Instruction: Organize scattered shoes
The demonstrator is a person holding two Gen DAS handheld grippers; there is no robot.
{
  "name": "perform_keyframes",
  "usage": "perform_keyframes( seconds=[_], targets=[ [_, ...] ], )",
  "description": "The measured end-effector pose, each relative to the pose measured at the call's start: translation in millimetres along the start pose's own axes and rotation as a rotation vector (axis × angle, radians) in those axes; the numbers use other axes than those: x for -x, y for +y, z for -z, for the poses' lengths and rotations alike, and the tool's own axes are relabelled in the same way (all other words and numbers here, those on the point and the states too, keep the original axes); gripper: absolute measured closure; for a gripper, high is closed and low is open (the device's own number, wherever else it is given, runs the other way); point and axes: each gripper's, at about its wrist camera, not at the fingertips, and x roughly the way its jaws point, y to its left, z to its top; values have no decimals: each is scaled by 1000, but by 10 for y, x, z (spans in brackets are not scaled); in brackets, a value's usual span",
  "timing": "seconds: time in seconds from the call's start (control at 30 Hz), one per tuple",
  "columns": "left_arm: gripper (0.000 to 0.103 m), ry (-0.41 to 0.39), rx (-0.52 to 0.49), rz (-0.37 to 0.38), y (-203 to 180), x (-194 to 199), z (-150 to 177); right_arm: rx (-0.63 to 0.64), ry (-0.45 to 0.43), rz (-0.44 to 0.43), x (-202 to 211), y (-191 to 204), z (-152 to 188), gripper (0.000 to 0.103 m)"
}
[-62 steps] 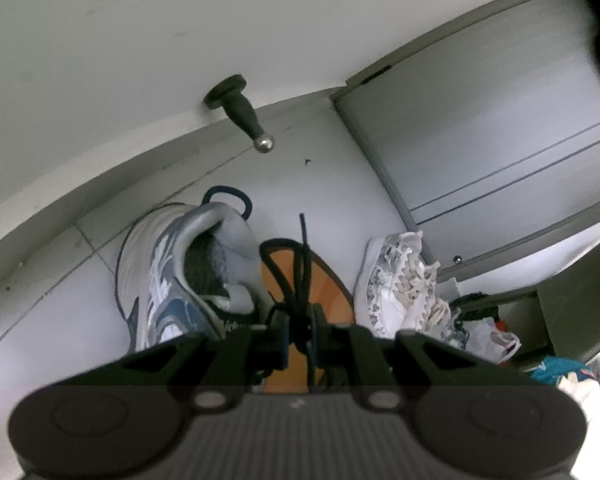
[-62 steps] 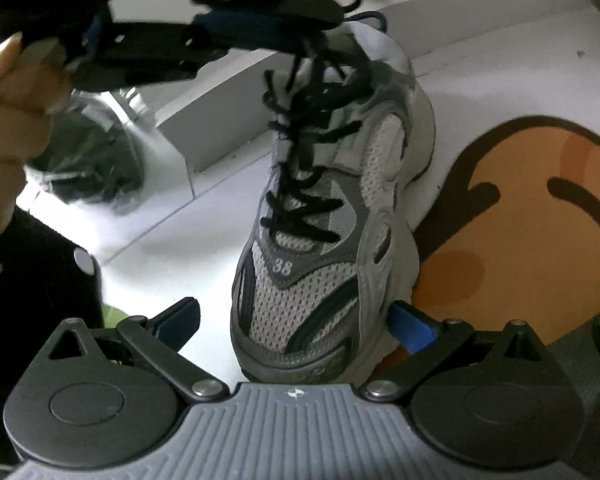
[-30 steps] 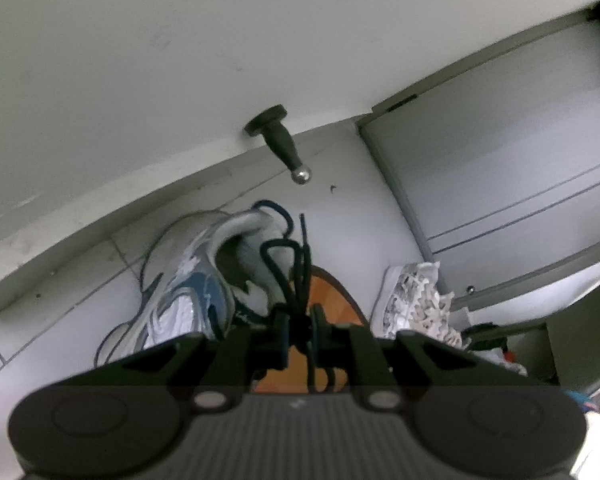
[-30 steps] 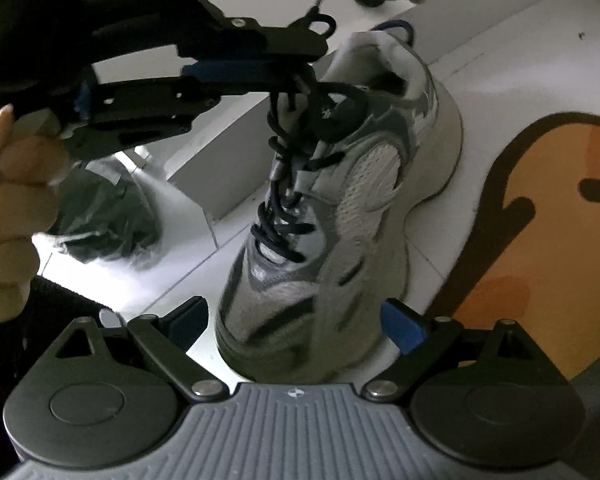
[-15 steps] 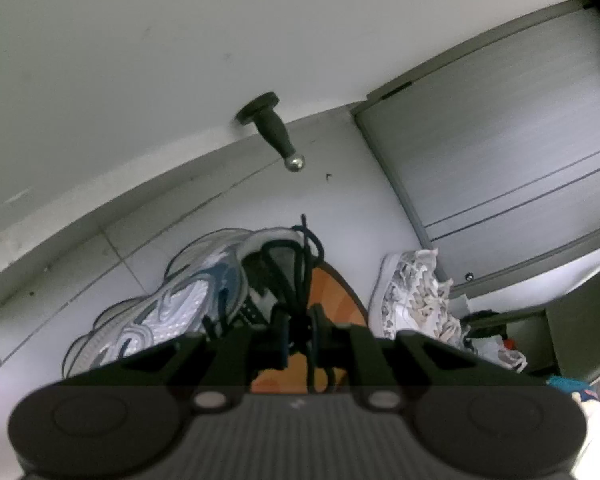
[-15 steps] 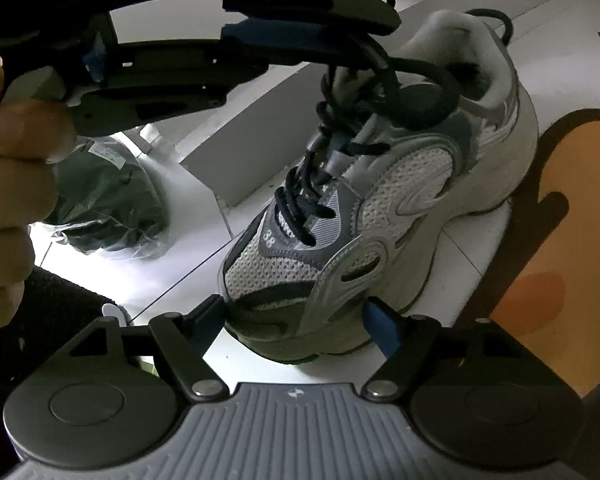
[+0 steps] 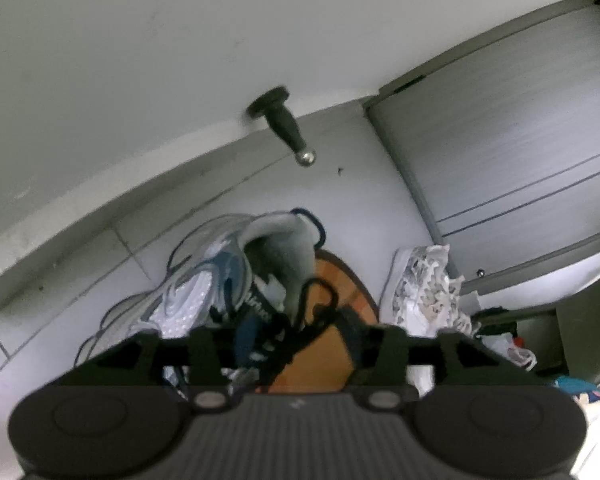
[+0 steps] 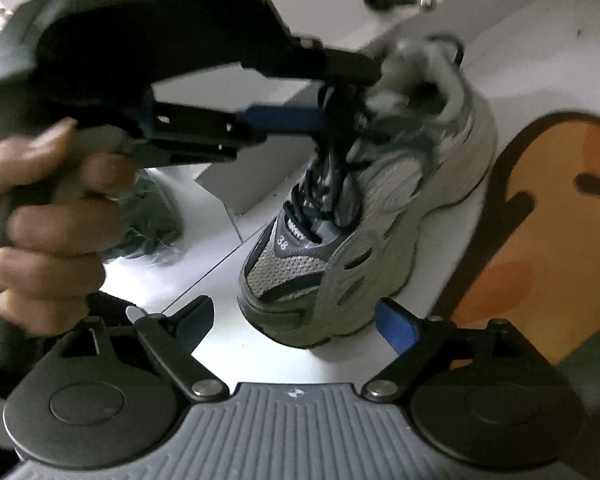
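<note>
A grey and blue mesh sneaker [image 8: 364, 208] with black laces [image 8: 332, 168] stands on the white tiled floor, toe towards my right gripper; it also shows in the left wrist view [image 7: 204, 288]. My left gripper [image 7: 296, 336] is open, its fingers apart over the shoe's tongue, with the laces [image 7: 316, 308] hanging loose between them. In the right wrist view the left gripper [image 8: 340, 92] is above the shoe's opening. My right gripper [image 8: 296, 320] is open, its blue pads [image 8: 396, 326] either side of the toe, not touching it.
An orange mat [image 8: 548, 232] with a dark outline lies right of the sneaker. A white patterned sneaker [image 7: 424, 292] stands by a grey cabinet [image 7: 512, 152]. A black doorstop [image 7: 284, 124] juts from the wall. A dark plastic bag [image 8: 148, 220] lies at left.
My left gripper has opened and let go of the laces. The sneaker, lifted and tilted before, has settled back on the floor. My right gripper stays open at the toe.
</note>
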Motion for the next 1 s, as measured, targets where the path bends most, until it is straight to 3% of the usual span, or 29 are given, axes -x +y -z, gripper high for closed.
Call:
perform_keyframes(
  seconds=[0.37, 0.67, 0.9, 1.0],
  targets=[
    [43, 19, -88, -85, -133, 5, 65, 34, -22, 61, 1089, -267, 232, 11],
    [42, 10, -127, -88, -248, 0, 86, -12, -99, 290, 2575, -1002, 544, 11],
    [42, 10, -171, -91, -461, 8, 131, -32, -180, 401, 3418, -1290, 742, 11],
    [31, 10, -208, -110, -600, -21, 162, -51, -204, 429, 3659, -1392, 824, 11]
  ],
)
